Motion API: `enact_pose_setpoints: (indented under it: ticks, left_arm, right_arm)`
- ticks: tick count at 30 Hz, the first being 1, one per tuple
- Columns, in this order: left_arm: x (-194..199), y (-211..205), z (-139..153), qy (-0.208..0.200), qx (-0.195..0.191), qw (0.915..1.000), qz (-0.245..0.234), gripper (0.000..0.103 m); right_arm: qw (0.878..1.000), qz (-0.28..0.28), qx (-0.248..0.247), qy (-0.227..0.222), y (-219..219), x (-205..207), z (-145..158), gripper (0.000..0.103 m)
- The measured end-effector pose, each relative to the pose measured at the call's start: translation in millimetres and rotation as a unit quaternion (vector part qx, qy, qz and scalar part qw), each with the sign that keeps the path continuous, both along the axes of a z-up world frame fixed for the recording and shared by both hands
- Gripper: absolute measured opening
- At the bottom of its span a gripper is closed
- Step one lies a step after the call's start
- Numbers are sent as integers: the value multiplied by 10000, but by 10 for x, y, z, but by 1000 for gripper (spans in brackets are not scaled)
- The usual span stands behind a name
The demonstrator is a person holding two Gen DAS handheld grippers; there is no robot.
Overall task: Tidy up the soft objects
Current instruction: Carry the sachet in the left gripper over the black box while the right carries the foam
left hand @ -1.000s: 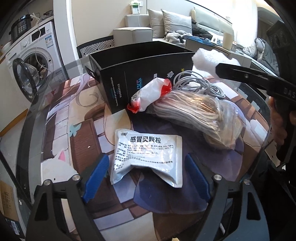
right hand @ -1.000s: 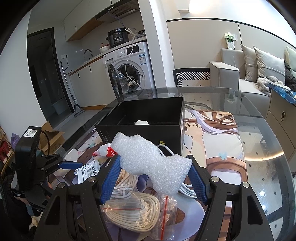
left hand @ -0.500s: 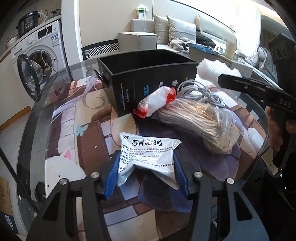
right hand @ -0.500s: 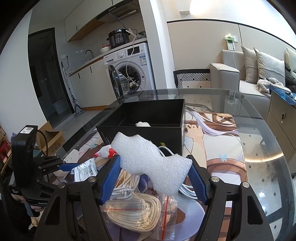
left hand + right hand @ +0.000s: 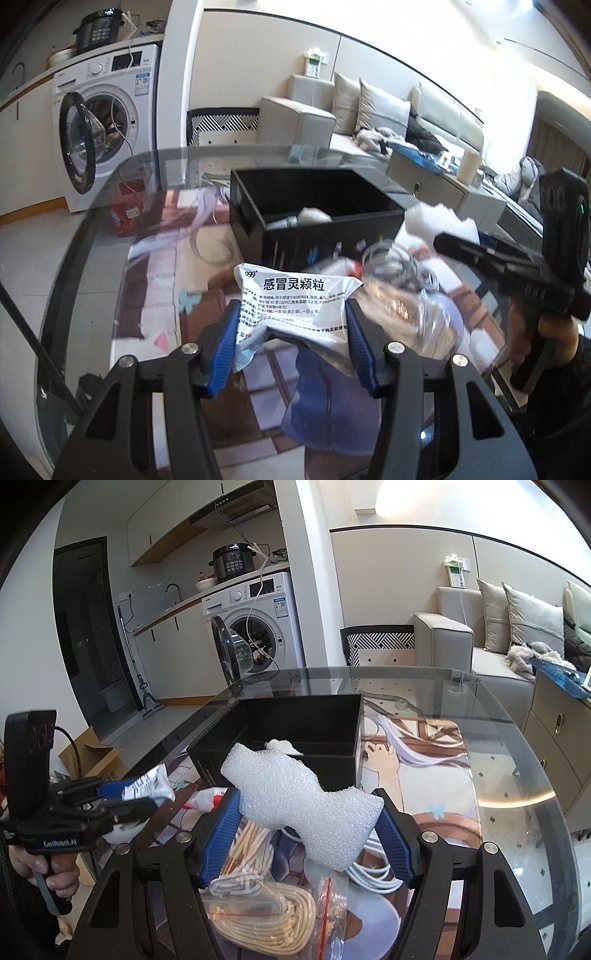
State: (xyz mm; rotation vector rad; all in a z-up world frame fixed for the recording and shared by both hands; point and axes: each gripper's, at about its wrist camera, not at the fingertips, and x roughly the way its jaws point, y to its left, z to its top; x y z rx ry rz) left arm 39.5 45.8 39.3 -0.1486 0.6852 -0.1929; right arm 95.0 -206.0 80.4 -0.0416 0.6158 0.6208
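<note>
My left gripper (image 5: 291, 343) is shut on a white medicine sachet (image 5: 295, 299) with black Chinese print and holds it above the table, near the black open box (image 5: 314, 218). It also shows in the right wrist view (image 5: 147, 786). My right gripper (image 5: 310, 834) is shut on a white foam piece (image 5: 303, 808) and holds it in front of the box (image 5: 280, 738). A pale soft object (image 5: 282, 746) lies inside the box.
On the glass table (image 5: 517, 775) lie a clear bag of beige cord (image 5: 266, 919), a coil of white cable (image 5: 369, 871) and a red-and-white packet (image 5: 203, 799). A washing machine (image 5: 99, 122) with its door open stands behind.
My left gripper closed on the sachet and lifted it off the table toward the box. My right gripper kept hold of the foam and barely moved.
</note>
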Motion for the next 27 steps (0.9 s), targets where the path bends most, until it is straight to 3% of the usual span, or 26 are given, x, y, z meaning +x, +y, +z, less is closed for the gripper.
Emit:
enact_pose_setpoints:
  ticks: [17, 27]
  left_arm:
    - [712, -55, 269, -331, -173, 9981, 485, 54]
    - [1108, -129, 172, -135, -155, 9988, 433, 54]
  right_arm:
    - [9975, -451, -544, -71, 269, 390, 189, 72]
    - [9936, -599, -945, -159, 576, 737, 159, 72]
